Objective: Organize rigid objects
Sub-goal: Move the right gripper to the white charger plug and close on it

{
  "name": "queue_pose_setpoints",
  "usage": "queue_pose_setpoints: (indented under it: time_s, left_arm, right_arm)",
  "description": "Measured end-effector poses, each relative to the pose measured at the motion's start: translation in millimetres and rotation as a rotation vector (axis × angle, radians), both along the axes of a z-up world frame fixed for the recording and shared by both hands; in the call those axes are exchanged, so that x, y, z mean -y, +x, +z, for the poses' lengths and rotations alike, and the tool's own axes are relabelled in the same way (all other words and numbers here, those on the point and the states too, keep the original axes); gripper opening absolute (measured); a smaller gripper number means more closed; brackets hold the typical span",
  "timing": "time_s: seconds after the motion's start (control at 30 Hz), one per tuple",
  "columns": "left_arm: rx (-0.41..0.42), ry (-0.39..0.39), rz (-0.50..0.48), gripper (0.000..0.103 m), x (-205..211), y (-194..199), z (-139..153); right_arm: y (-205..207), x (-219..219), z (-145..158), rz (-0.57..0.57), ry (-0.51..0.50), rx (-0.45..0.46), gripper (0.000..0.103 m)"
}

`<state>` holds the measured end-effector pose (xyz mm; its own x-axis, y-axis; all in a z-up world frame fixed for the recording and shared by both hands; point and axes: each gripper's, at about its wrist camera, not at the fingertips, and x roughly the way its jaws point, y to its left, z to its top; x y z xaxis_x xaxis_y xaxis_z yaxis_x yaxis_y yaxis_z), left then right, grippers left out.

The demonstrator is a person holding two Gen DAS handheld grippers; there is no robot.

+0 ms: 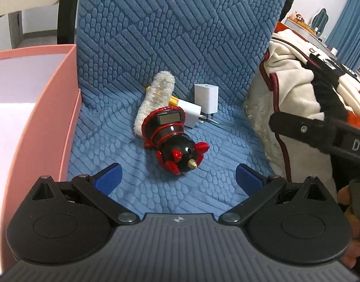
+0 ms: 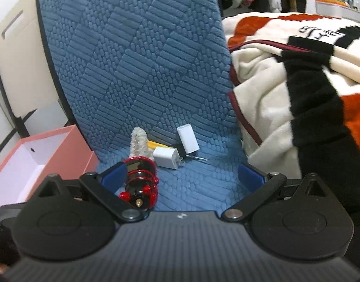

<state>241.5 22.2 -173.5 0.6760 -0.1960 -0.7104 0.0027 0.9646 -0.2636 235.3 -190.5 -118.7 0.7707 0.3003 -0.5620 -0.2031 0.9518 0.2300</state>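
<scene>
A black and red figurine (image 1: 174,138) with a small screen and a gold tip lies on the blue chair seat (image 1: 137,197), just beyond my open left gripper (image 1: 178,178). Behind it lie a fuzzy white strip (image 1: 154,98), a yellow piece (image 1: 174,99) and two white chargers (image 1: 206,98) (image 1: 190,115), one upright, one lying. In the right wrist view the figurine (image 2: 138,183) lies beside the left finger of my open right gripper (image 2: 182,176), with the chargers (image 2: 187,141) (image 2: 167,157) farther back. A thin metal pin (image 2: 196,157) lies near them.
An open pink box (image 1: 69,108) with a white inside stands at the seat's left edge, also visible as the pink box (image 2: 62,145) in the right wrist view. A cream, black and orange blanket (image 2: 297,89) is piled to the right. The textured blue backrest (image 1: 180,28) rises behind.
</scene>
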Motion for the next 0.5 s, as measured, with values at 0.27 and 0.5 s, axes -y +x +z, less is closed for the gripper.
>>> queue_pose_setpoints:
  time_s: [0.27, 0.5]
  left_arm:
    - [-0.03, -0.032, 0.0, 0.103, 0, 22, -12]
    - [-0.067, -0.041, -0.021, 0.1, 1, 40, -27]
  right_arm:
    - [37, 2, -14, 0.035, 0.016, -0.035, 0.1]
    - [69, 2, -30, 0.03, 0.022, -0.068, 0.098]
